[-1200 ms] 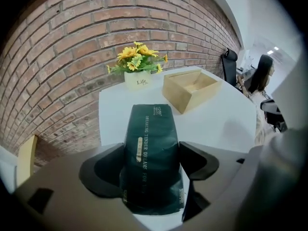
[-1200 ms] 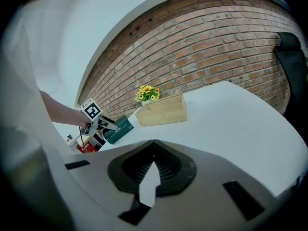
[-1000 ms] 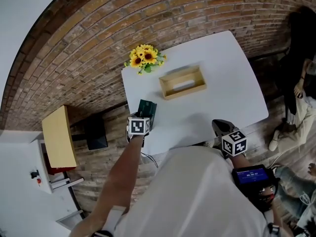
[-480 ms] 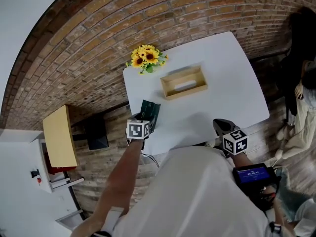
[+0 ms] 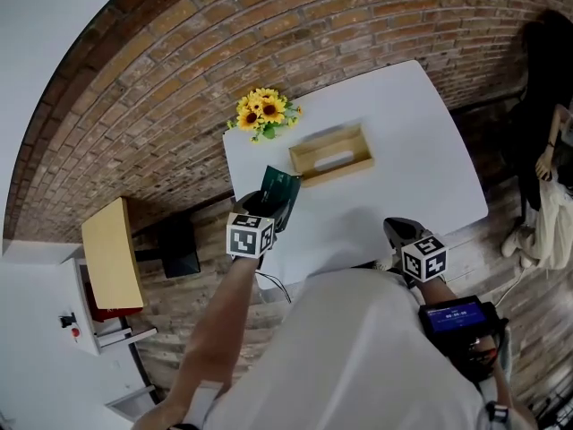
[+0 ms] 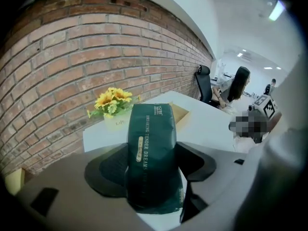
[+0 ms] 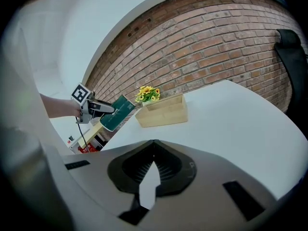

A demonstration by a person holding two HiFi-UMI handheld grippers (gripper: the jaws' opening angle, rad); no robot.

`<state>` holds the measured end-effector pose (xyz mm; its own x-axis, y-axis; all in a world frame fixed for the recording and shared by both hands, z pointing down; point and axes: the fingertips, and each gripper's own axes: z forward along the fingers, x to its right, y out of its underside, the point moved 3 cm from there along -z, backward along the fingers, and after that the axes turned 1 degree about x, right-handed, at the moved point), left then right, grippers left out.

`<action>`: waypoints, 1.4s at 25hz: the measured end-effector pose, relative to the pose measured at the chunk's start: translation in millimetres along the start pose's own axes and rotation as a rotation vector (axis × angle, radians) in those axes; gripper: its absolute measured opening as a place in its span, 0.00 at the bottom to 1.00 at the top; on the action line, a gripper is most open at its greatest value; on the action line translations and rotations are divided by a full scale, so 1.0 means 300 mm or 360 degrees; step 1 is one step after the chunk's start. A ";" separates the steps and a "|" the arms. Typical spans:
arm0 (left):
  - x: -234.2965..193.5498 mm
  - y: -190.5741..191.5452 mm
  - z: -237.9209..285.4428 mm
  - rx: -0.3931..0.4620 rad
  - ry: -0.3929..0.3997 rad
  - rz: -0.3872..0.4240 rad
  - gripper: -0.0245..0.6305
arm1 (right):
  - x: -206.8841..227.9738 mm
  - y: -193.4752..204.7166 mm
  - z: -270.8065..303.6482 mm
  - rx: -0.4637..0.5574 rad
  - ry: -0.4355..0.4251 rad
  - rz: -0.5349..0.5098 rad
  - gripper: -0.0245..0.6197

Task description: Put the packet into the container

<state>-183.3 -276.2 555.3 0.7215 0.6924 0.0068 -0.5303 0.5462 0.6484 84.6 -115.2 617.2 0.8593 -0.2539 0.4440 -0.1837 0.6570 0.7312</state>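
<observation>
Reads "DREAMING TENDER DREAMS", pale capitals running down the dark green packet [image 6: 153, 153]. Smaller print above it and on the yellowish strip beside it, too fine to read. Square black-and-white code markers on left cube [image 5: 250, 236] and right cube [image 5: 423, 259], no letters.

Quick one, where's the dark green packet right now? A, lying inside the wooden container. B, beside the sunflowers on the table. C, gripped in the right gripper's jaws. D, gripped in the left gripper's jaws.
D: the left gripper has its jaws clamped on the green packet, short of the wooden container.
</observation>
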 end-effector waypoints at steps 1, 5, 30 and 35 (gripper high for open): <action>0.011 -0.025 0.001 0.0019 0.0014 0.0020 0.54 | 0.003 0.000 0.000 0.0005 0.0003 0.0003 0.05; 0.056 -0.127 0.016 0.0084 0.0086 0.0115 0.54 | 0.018 0.008 -0.014 0.0023 0.0025 0.0023 0.05; 0.157 -0.415 0.328 -0.0105 0.0393 0.0968 0.54 | 0.084 0.077 -0.194 0.0152 0.0347 0.0213 0.05; 0.158 -0.426 0.359 -0.0156 0.0423 0.1095 0.54 | 0.080 0.084 -0.196 0.0149 0.0347 0.0235 0.05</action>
<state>-33.5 -363.9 554.8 0.0865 0.9771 0.1946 -0.8698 -0.0212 0.4929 128.7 -63.1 616.0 0.9005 0.0049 0.4348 -0.3489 0.6047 0.7159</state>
